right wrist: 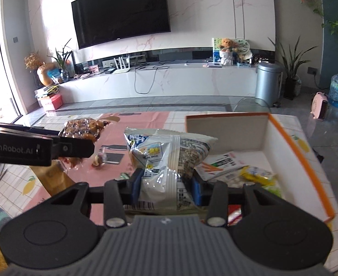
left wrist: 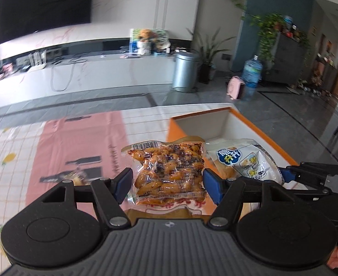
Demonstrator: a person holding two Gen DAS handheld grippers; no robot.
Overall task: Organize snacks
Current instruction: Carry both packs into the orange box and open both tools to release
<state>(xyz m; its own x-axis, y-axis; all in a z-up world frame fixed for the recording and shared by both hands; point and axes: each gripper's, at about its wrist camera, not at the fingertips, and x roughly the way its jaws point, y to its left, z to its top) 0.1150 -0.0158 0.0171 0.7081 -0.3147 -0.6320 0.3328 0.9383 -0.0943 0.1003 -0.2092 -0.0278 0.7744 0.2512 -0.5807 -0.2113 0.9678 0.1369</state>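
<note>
Left hand-held gripper (left wrist: pixel 165 182) clamped on a clear vacuum pack of orange-brown snacks (left wrist: pixel 169 172), blue pads pressing both side edges, pack held above the table (left wrist: pixel 54 142) just left of the orange box (left wrist: pixel 260 135). Seen from the right wrist as a dark arm marked GenRobot.AI with the brown pack (right wrist: pixel 83 126) sticking out past it, off the tabletop.

Right hand-held gripper (right wrist: pixel 166 185) clamped on a white-and-blue snack bag (right wrist: pixel 169 156), fingers pinching its lower half, bag upright and crumpled, held at the near left edge of the orange box (right wrist: pixel 293 138). Same bag (left wrist: pixel 244 161) visible from the left wrist, just beside the vacuum pack, over the box's near end.

Inside the box: a flat packet with carrot pictures (right wrist: pixel 221 163), a yellow wrapper (right wrist: pixel 258 174), some white round pieces and a green item, lying on the white floor of the box.

On the pink-and-white checked cloth, well apart from the box: one small wrapped snack (right wrist: pixel 98 159).
</note>
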